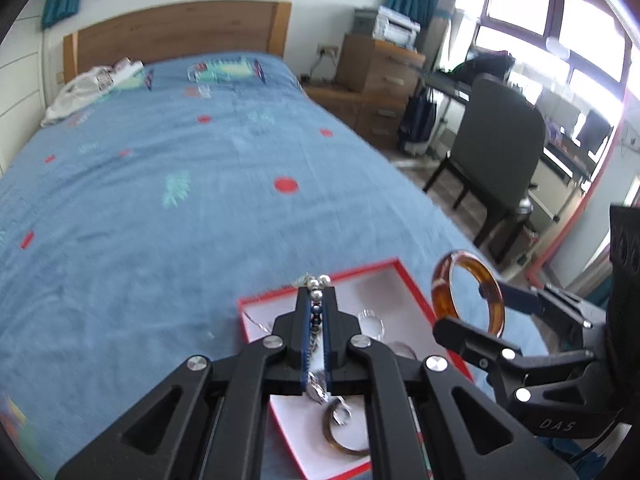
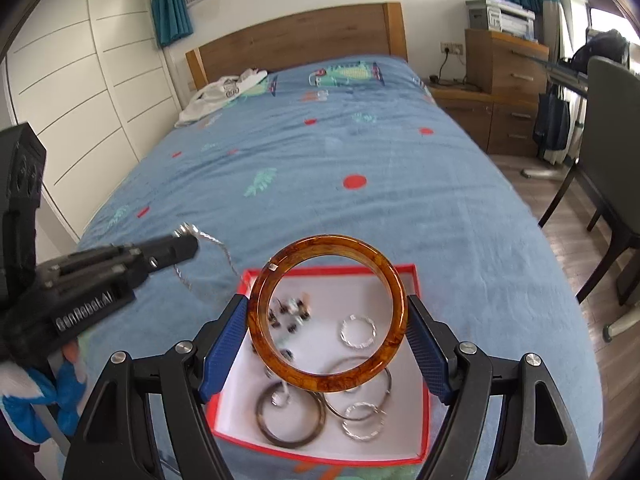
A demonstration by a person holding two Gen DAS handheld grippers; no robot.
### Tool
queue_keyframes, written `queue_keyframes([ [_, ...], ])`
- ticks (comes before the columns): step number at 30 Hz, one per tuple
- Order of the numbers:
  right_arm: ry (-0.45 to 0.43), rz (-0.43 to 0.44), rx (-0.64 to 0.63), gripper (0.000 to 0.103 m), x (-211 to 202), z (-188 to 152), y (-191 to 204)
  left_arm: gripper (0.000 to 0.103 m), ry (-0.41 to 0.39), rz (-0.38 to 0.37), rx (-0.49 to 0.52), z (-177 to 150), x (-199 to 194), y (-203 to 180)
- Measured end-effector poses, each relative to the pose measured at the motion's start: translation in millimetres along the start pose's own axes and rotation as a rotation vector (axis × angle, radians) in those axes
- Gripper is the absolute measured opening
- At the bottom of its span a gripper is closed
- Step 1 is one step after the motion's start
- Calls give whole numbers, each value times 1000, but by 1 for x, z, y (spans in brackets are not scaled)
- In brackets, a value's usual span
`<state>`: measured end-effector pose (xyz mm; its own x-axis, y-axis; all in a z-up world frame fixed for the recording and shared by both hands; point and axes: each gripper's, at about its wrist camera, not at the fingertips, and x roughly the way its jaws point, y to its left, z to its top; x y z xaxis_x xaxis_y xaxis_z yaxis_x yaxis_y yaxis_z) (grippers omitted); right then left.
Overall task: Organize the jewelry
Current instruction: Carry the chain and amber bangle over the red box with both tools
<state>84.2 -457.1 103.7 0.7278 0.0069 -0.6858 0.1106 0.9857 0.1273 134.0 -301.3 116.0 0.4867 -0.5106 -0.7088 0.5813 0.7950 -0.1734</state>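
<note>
Blue bedspread [image 2: 360, 152] carries everything; the red-rimmed tray [image 2: 416, 276] with white lining sits at the near end of the bed, under both tools.

Right tool [image 2: 327, 334] pinches the amber bangle [image 2: 328, 378] across its width, pads on the left and right edges, ring upright and hanging over the tray. Left tool [image 1: 316, 332] is pressed together on a beaded chain [image 1: 318, 282]; pearls poke out at the tips and the right wrist view shows the loose silver length [image 2: 216, 246] trailing towards the tray's far-left corner.

I judge the step to be setting both pieces down in the tray. Already inside: a dark ring [image 2: 290, 416], twisted silver hoops [image 2: 358, 330], a thin bangle [image 2: 358, 386], a bead cluster [image 2: 292, 308].

To do it well I lower the bangle flat onto bare lining before spreading the pads, else it may roll or hit the hoops. Chain goes in separately, coiled near the far-left corner, clear of the rings so it doesn't tangle. One tool releases at a time.
</note>
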Motion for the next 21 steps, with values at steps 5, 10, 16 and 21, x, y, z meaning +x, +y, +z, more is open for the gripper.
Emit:
queue_keyframes([
  [5,65,28,-13,76,28,-21,-15,5,92,15,18,-25,41,-10],
  [10,144,67,-30,76,60,-46,-23,5,173,28,10,-46,77,-1],
  [16,210,90,-49,77,85,-67,-29,5,233,23,11,-69,98,4],
  [21,232,96,-135,77,89,-70,-22,5,232,19,-32,-76,101,10],
])
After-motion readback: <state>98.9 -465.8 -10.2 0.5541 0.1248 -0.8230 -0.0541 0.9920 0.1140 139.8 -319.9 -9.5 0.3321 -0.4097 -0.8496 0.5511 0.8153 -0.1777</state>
